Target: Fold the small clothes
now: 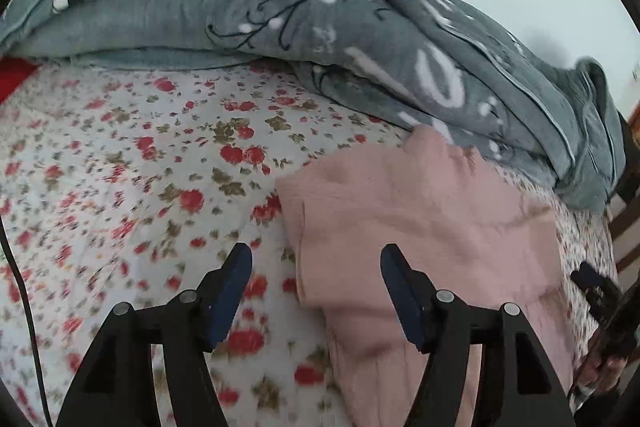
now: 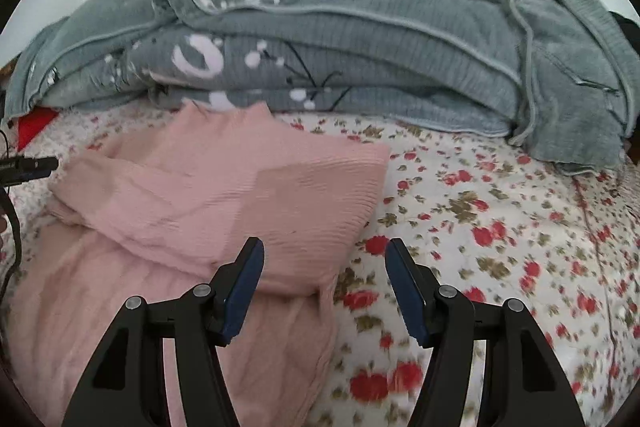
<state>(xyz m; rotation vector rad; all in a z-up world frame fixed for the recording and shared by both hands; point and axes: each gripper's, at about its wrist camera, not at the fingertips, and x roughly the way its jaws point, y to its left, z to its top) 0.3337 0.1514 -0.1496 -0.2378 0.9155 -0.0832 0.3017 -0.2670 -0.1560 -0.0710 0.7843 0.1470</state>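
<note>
A pink ribbed garment [image 1: 432, 211] [image 2: 240, 187] lies on a floral bedsheet [image 1: 120, 167] [image 2: 500, 227], with its upper part folded over the lower part. My left gripper [image 1: 316, 253] is open above the garment's left edge; one finger is over the sheet, the other over the pink cloth, and nothing is pinched. My right gripper [image 2: 326, 247] is open above the garment's right edge, also empty. Each gripper shows as a dark shape at the other view's edge: the right gripper [image 1: 596, 287] and the left gripper [image 2: 28, 167].
A bulky grey blanket [image 1: 240, 19] [image 2: 360, 67] with white and black print is piled along the far side of the bed, touching the garment's far edge. A red item [image 1: 16, 75] [image 2: 34, 127] peeks out beside it. A black cable [image 1: 16, 267] hangs at the left.
</note>
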